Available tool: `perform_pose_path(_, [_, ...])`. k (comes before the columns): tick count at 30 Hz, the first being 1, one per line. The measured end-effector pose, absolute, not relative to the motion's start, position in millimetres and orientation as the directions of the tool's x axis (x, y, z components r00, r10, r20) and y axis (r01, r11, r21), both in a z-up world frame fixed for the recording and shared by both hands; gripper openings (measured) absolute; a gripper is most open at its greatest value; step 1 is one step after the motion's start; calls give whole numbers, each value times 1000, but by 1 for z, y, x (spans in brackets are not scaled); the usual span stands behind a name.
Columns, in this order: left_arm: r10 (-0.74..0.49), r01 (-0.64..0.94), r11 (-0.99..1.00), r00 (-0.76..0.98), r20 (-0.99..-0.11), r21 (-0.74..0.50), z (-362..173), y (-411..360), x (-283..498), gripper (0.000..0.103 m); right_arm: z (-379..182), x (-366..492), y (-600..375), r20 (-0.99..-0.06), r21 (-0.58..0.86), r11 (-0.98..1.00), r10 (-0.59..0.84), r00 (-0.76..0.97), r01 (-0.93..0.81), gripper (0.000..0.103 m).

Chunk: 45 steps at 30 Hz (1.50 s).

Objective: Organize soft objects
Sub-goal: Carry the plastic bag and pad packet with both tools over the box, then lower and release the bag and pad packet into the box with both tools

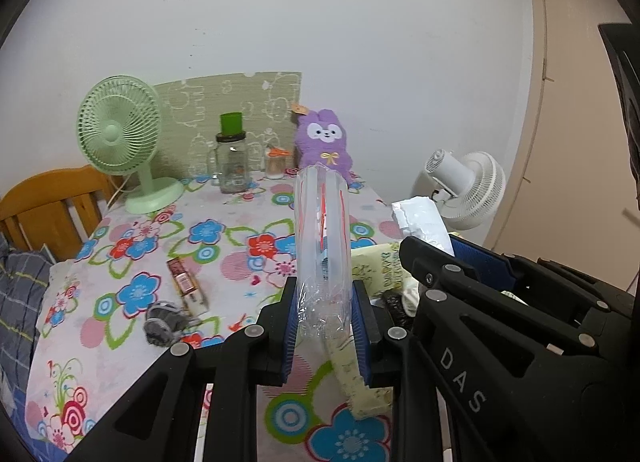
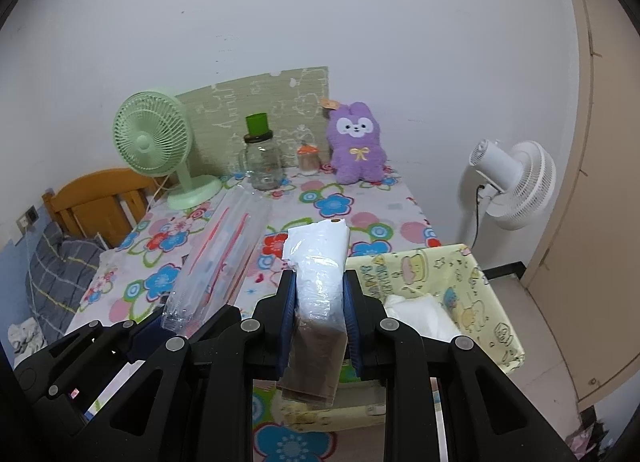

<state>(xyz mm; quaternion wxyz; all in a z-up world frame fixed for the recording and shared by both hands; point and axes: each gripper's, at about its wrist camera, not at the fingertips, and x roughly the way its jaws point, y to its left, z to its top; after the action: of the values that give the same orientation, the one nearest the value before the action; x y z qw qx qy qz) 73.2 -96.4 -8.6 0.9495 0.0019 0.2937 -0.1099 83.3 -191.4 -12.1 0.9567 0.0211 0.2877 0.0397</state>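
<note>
Grippers carrying two plastic packets over the flowered table

Left gripper (image 1: 324, 326) pinches a clear bag (image 1: 322, 246); right gripper (image 2: 320, 318) pinches a white packet (image 2: 318, 266), beside the yellow basket (image 2: 480, 282), probably their destination. Farther back, a grey sock (image 1: 164, 322), then the purple plush (image 2: 356, 143) against the wall.

A flower-printed tablecloth (image 1: 224, 221) spreads under and ahead of the jaws. Far ahead and to their left stands a pale green plastic desk fan (image 1: 120, 133). Right of it, straight ahead of the jaws, is a clear glass jar with a green cap (image 1: 231, 165), and just beside that a small clear jar with an orange lid (image 1: 275, 163). A beige patterned board (image 1: 224, 109) leans on the wall behind them. A long brown-and-white snack packet (image 1: 188, 286) lies near, left of the jaws. Right of the jaws, off the table, stands a white plastic floor fan (image 1: 468, 189). At far left are an orange wooden headboard (image 1: 44, 205) and grey checked bedding (image 1: 20, 302).
</note>
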Motion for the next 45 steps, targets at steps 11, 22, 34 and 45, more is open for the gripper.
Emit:
perform_pose_path(11, [-252, 259, 963, 778, -576, -72, -15, -126, 85, 24, -19, 92, -221, -560, 65, 998, 44, 827, -9, 26])
perform_pose_path(22, [-294, 306, 948, 737, -609, -87, -27, -153, 99, 24, -29, 100, -250, -580, 67, 996, -7, 814, 56, 26])
perform_pose_path(34, [-259, 327, 945, 694, -672, -27, -48, -173, 112, 29, -52, 113, -271, -627, 83, 990, -35, 778, 111, 26])
perform_pose_path(45, [-243, 332, 943, 677, -695, -7, -54, -177, 120, 54, -62, 128, -283, -638, 111, 984, -40, 769, 143, 26])
